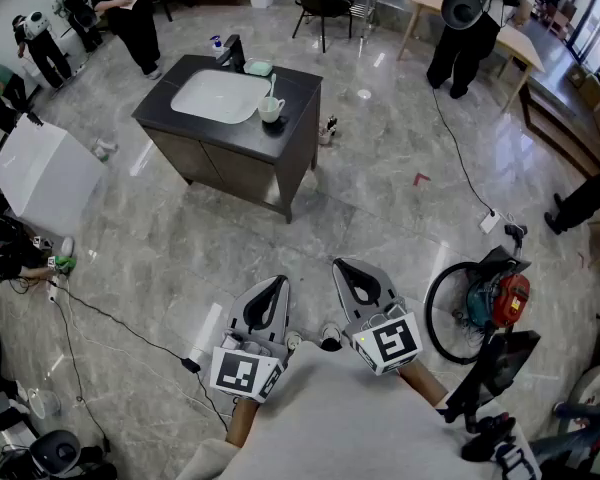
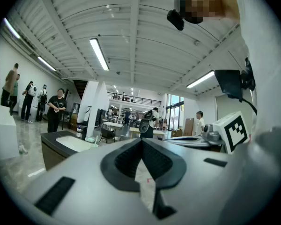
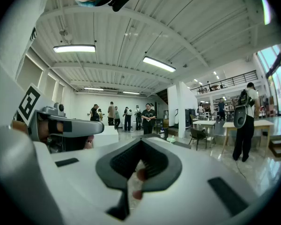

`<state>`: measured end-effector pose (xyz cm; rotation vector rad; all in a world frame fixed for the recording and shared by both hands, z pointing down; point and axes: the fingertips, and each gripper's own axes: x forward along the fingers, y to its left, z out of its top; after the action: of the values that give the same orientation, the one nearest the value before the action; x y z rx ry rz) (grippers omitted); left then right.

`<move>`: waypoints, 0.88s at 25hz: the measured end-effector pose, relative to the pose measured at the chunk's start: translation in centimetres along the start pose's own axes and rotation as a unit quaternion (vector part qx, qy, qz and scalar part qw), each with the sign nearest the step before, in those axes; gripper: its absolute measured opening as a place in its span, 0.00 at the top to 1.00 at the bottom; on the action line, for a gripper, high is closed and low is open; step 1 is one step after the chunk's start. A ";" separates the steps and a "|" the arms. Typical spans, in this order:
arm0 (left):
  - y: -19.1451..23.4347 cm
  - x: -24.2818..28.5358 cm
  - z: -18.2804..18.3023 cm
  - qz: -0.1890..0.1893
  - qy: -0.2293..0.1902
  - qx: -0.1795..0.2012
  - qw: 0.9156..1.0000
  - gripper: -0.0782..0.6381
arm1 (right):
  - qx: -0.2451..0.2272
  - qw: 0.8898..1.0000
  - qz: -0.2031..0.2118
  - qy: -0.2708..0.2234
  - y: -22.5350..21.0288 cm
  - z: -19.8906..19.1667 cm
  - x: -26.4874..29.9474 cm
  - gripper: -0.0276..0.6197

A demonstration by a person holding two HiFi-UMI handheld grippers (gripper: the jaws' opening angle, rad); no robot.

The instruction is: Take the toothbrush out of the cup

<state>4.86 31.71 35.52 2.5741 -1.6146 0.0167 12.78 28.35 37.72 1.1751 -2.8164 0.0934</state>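
Head view: the toothbrush stands in its cup, well apart from both grippers.
The only markings we can make out are the black-and-white square patterns on each gripper's cube. The toothbrush (image 1: 273, 86) shows as a pale, slim handle leaning in a white cup (image 1: 270, 110). The cup sits on the dark worktop (image 1: 300, 88), just beside the white sink (image 1: 218, 96). The left gripper (image 1: 278, 286) and the right gripper (image 1: 345, 268) hang side by side over the grey floor (image 1: 380, 168), each with its jaws pressed together and empty.
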 end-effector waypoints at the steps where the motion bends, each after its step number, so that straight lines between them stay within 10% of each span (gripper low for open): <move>1: 0.0 0.0 0.0 -0.001 0.001 0.000 1.000 0.88 | 0.000 1.000 0.000 0.000 0.0 0.0 0.1 0.95; 22: -0.1 0.2 0.0 0.000 0.003 0.000 1.000 0.88 | 0.002 1.000 -0.004 -0.002 -0.4 0.2 -0.2 0.95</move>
<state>5.07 31.58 35.55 2.5728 -1.6123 0.0248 13.17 28.19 37.52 1.1893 -2.8163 0.0946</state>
